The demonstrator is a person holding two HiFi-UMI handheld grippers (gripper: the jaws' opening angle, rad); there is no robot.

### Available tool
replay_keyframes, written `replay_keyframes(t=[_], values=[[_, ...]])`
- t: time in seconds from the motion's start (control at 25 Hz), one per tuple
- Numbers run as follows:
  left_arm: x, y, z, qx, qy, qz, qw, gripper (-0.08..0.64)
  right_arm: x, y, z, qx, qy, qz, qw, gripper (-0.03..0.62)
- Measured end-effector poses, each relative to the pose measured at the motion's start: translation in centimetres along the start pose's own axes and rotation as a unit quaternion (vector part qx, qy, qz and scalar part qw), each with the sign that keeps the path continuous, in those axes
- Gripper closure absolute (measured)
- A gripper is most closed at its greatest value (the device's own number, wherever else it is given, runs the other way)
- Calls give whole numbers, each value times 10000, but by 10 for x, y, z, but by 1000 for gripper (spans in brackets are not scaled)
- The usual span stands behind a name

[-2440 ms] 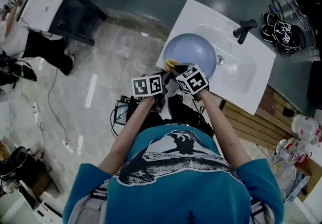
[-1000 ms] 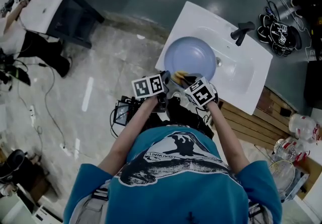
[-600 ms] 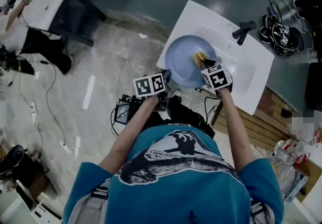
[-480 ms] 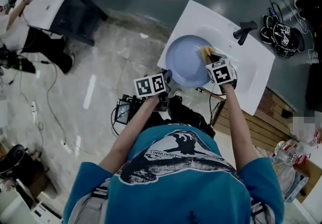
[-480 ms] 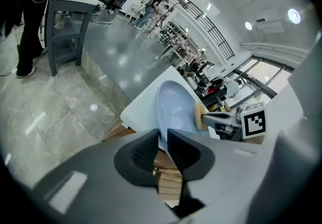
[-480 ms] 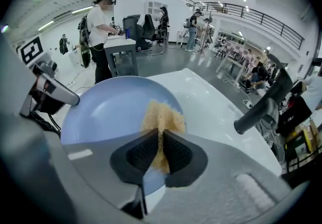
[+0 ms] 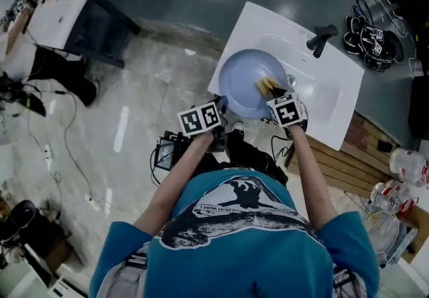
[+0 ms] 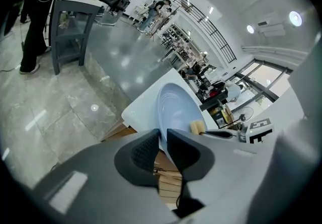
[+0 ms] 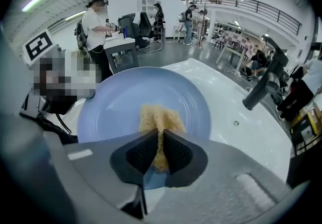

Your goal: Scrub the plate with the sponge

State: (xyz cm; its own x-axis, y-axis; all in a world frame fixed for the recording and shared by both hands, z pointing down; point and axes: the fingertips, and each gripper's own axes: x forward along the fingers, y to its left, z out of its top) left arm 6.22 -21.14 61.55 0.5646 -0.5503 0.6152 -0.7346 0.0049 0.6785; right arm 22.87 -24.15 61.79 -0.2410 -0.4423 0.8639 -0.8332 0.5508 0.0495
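Observation:
A pale blue plate (image 7: 241, 76) is held tilted over the white sink (image 7: 335, 99). My left gripper (image 7: 220, 106) holds the plate's near-left rim; in the left gripper view the thin rim (image 8: 162, 132) runs between the pads, and the jaws (image 8: 162, 146) are closing on it. My right gripper (image 7: 273, 94) is shut on a yellow sponge (image 7: 267, 84), which lies pressed on the plate's right half. In the right gripper view the sponge (image 9: 160, 116) is pinched between the pads (image 9: 160, 151) and spreads over the plate (image 9: 113, 102).
A dark faucet (image 7: 322, 38) stands at the sink's far side, and the drain (image 7: 291, 80) is just right of the plate. Cables and headphones (image 7: 365, 35) lie on the floor at upper right. Wooden slats (image 7: 335, 159) and bottles (image 7: 405, 166) are at the right.
The right gripper swept the sponge from the plate's near rim across to its far right, then drew it back a little. The left gripper kept hold of the rim.

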Motion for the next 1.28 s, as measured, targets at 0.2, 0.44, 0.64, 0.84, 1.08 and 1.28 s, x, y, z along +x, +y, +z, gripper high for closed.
replay_keyframes(t=[0.2, 0.44, 0.64, 0.84, 1.08, 1.28], values=[[3, -1, 0, 1, 23, -39, 10000, 497, -8, 44, -16, 357, 0, 378, 9986, 558], [-2, 2, -1, 52, 95, -75, 9999, 499, -6, 106, -2, 635, -155, 873, 9940, 558], [-2, 1, -4, 144, 227, -205, 9994, 492, 0, 114, 8, 595, -165, 741, 9953, 558], [-9, -11, -5, 916, 477, -714, 9921, 320, -10, 97, 13, 1189, -392, 293, 9917, 560], [-41, -29, 8, 1588, 470, -1446, 9755, 347, -42, 96, 27, 1651, -934, 105, 9818, 560], [-82, -45, 20, 2081, 521, -2203, 9515, 369, -72, 123, 41, 1935, -1447, -44, 9704, 560]])
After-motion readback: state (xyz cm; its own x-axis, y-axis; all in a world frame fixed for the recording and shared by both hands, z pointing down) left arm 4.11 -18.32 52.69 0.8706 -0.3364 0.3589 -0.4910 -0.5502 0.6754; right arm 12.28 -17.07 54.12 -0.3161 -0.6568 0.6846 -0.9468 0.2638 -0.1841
